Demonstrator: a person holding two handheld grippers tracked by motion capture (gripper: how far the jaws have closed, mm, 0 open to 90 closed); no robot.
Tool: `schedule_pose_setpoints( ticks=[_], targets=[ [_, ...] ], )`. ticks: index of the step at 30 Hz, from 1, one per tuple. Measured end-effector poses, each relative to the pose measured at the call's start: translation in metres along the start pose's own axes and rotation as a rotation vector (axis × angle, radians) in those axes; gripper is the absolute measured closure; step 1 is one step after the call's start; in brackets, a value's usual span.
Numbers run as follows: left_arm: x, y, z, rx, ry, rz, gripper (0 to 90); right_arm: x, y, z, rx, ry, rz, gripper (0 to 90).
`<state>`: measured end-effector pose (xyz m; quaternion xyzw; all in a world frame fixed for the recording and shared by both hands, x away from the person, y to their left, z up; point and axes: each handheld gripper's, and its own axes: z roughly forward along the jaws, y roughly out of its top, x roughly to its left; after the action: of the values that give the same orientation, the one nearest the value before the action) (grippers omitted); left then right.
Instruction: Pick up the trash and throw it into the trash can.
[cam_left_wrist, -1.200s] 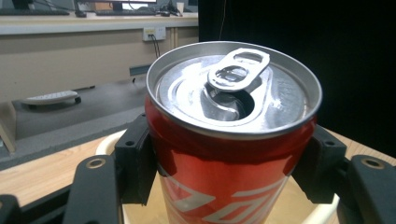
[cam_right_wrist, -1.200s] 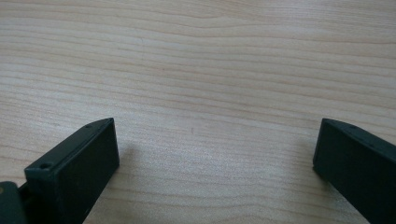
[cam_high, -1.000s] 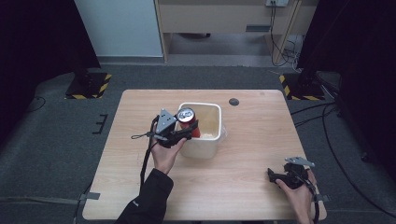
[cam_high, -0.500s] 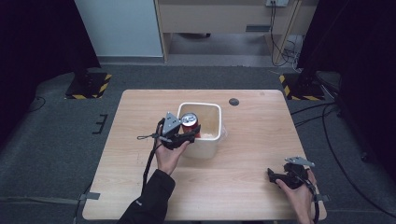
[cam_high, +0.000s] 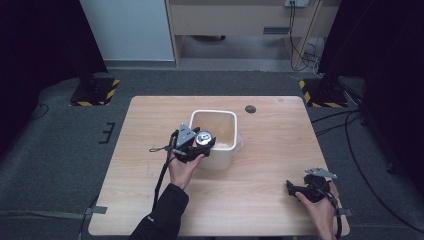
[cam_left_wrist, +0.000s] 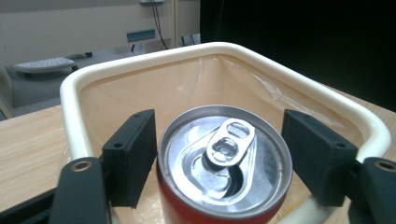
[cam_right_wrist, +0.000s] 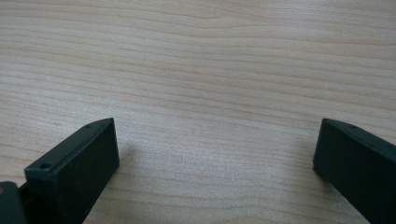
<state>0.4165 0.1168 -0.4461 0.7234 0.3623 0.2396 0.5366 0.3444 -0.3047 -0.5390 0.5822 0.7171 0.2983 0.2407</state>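
Spanning the whole working area: table (cam_high: 270, 200): pale wood, bare across its near half, so both hands have room to rest or move.
Bin (cam_high: 227, 116): a cream, square-cornered tub with a thin plastic liner, standing near the table's middle, slightly toward the far edge; its open top makes it the likely drop point for the work in hand.
Left gripper (cam_high: 204, 145): held over the bin's near-left corner, reaching in from the person's side so the load hangs inside the rim rather than above the tabletop.
Left jaws: they have just been opening; in the left gripper view a gap shows between each black pad and the can, the wider one on the right, so the grip looks let go with the can between them.
Right gripper (cam_high: 295, 189): resting low at the table's near-right corner, well apart from the bin, apparently parked out of the way.
Right jaws: spread wide over bare wood in the right gripper view, with nothing between them.
Can (cam_left_wrist: 224, 161): red-sided, silver-topped, pull tab intact, upright between the left jaws and inside the bin's rim; whether its base has reached the bottom I cannot tell.
Judgement: the drop seems all but finished; the left hand should next lift clear without catching the liner.
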Motion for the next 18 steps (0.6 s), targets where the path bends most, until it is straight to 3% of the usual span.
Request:
schedule_pose_setpoints(
  ticks=[8,18],
  targets=[
    [-0.001,0.003,-0.009,-0.016,0.004,0.010,22.9,0.000,0.000,0.000,0.000,0.000,0.000,0.4],
    [0.004,0.012,-0.044,-0.077,0.022,0.020,19.5,0.000,0.000,0.000,0.000,0.000,0.000,0.4]
  ],
)
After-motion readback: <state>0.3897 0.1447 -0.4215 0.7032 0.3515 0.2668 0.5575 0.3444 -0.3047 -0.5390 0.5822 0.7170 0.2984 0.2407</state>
